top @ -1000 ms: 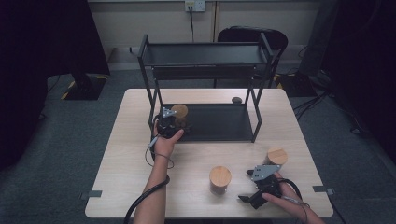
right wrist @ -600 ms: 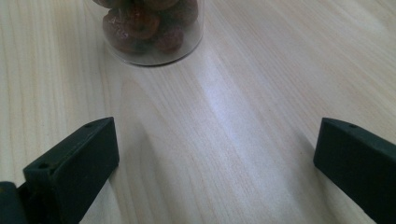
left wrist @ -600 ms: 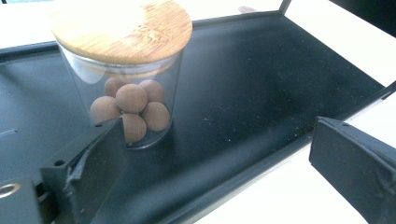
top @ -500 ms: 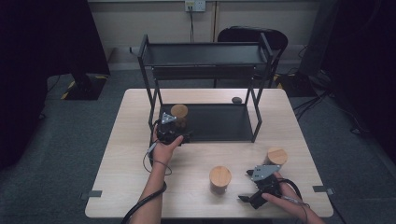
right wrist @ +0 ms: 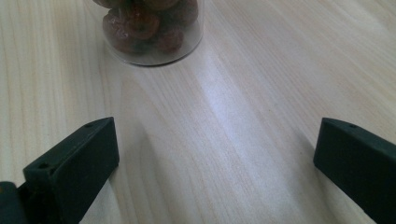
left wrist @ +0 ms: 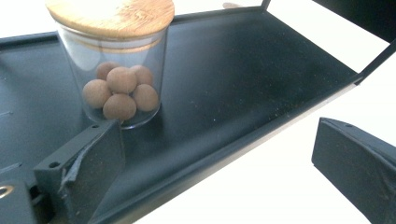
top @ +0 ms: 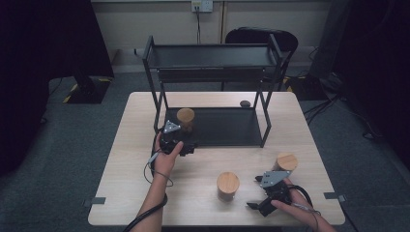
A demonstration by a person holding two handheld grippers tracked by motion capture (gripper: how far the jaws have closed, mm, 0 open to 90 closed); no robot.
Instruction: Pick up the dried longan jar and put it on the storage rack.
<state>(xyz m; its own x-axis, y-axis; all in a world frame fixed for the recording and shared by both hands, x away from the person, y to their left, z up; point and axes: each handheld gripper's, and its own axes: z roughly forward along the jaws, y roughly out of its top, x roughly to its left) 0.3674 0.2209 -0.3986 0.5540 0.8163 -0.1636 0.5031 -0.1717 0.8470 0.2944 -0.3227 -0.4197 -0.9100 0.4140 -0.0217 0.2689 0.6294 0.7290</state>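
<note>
Left tool [top: 186, 140] (jaws wide) sits beside shelved jar [top: 185, 119].

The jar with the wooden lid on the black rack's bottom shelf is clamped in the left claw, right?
Not clamped. The jar does stand on the rack's bottom shelf, but the left claw has just been opening and is off it, nothing between its jaws. The left gripper view shows this.

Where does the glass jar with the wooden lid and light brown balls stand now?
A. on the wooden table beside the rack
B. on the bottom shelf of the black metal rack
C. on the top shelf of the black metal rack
B: the glass jar stands on the rack's bottom shelf, just beyond the open left gripper.
</note>
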